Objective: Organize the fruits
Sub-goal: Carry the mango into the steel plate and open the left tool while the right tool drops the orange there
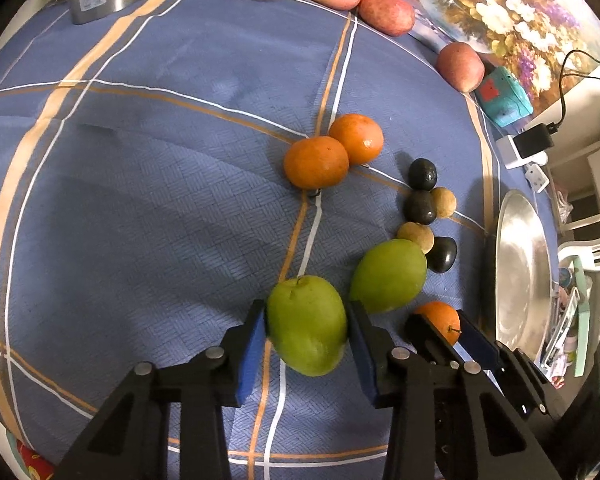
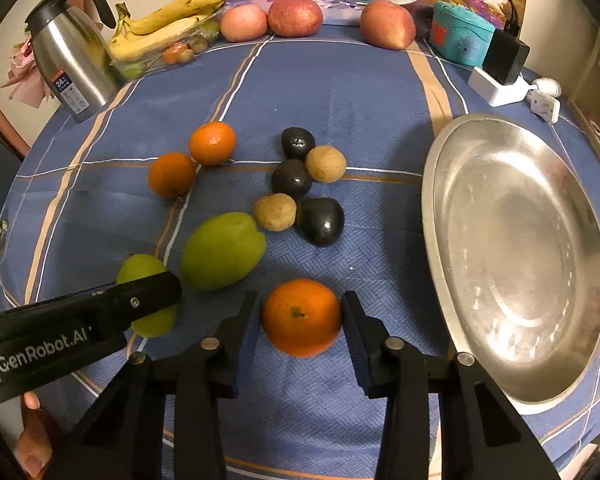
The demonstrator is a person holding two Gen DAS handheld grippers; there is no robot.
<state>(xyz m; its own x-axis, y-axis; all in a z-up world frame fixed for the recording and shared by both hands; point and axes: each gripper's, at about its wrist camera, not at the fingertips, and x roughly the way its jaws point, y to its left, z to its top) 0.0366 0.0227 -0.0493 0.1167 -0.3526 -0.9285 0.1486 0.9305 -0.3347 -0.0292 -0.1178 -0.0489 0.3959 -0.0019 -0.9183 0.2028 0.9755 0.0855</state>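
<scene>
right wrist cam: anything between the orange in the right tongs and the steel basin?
Nothing. In the right wrist view only bare blue tablecloth and one tong finger lie between the orange and the basin.

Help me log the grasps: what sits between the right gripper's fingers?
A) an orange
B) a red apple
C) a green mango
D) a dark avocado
A: in the right wrist view the right gripper has its two fingers pressed on either side of the orange, beside the empty steel dish.

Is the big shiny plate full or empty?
Empty. The metal plate shows only bare, shiny metal inside; all the fruit lies on the tablecloth.
</scene>
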